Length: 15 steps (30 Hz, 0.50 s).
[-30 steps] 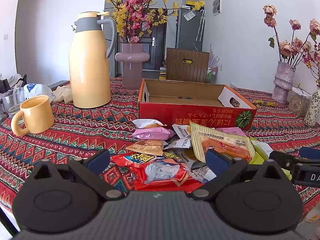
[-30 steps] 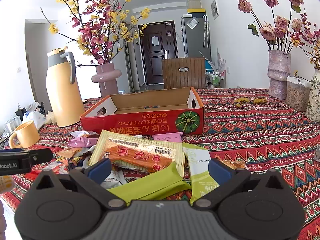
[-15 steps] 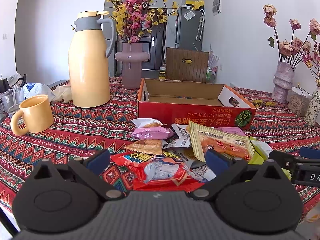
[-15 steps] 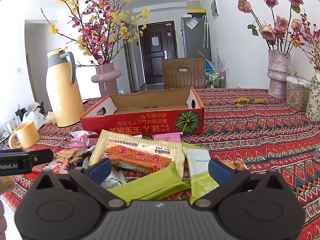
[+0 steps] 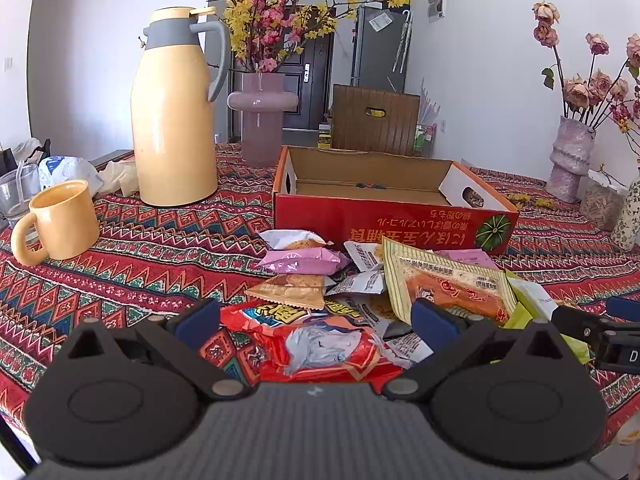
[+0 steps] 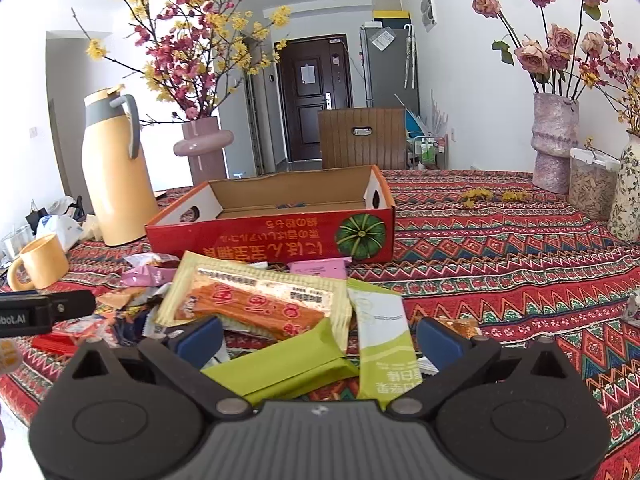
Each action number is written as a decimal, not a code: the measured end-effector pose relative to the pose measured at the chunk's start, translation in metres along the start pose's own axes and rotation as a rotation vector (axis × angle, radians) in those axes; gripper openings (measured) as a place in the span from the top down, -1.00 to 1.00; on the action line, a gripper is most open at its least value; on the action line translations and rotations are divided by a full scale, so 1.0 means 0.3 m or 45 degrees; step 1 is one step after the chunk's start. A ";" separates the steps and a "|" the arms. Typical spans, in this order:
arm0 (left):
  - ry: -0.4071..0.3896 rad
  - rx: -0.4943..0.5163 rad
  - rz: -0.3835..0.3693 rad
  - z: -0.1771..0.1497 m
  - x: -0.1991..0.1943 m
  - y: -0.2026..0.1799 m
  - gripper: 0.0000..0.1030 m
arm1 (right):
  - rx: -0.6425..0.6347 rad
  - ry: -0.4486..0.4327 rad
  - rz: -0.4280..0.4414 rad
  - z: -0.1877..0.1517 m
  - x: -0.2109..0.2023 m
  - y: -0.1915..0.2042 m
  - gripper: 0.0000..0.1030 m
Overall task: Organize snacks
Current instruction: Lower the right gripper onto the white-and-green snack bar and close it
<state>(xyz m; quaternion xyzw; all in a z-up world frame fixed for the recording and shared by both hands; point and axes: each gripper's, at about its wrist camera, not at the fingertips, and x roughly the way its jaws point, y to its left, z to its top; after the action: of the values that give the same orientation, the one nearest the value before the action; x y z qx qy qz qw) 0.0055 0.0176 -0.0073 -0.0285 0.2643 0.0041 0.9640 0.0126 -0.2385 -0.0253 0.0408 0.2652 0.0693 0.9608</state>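
A pile of snack packets lies on the patterned tablecloth in front of an open red cardboard box (image 5: 392, 224), which also shows in the right wrist view (image 6: 272, 236). My left gripper (image 5: 314, 322) is open and empty above a red packet (image 5: 312, 350). Beyond it lie a pink packet (image 5: 304, 262) and a tan packet (image 5: 288, 290). My right gripper (image 6: 318, 338) is open and empty over a green bar (image 6: 280, 364) and a green-white sachet (image 6: 384, 340). A large beige packet with an orange picture (image 6: 260, 300) lies just ahead.
A yellow thermos jug (image 5: 174, 112) and a yellow mug (image 5: 60, 220) stand at the left. A pink vase of blossoms (image 5: 262, 120) is behind the box. Vases with dried roses (image 6: 554, 144) and a clear container (image 6: 590, 188) stand at the right. A wooden chair back (image 6: 362, 138) is across the table.
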 end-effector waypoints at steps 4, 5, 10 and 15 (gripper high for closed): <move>0.012 -0.006 0.006 0.014 0.024 0.016 -1.00 | 0.000 0.033 -0.045 0.006 0.045 -0.033 -1.00; 0.015 -0.009 0.006 0.019 0.031 0.020 -1.00 | 0.002 0.042 -0.056 0.012 0.058 -0.041 -1.00; 0.033 -0.025 0.011 0.039 0.065 0.046 -1.00 | -0.013 0.093 -0.099 0.027 0.135 -0.091 -0.85; 0.057 -0.039 0.024 0.053 0.111 0.063 -1.00 | -0.035 0.146 -0.090 0.042 0.200 -0.122 -0.43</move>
<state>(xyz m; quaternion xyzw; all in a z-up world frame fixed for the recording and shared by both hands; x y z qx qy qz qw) 0.0417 0.0371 -0.0117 -0.0408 0.2860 0.0165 0.9572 0.0741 -0.2658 -0.0491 0.0140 0.3201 0.0412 0.9464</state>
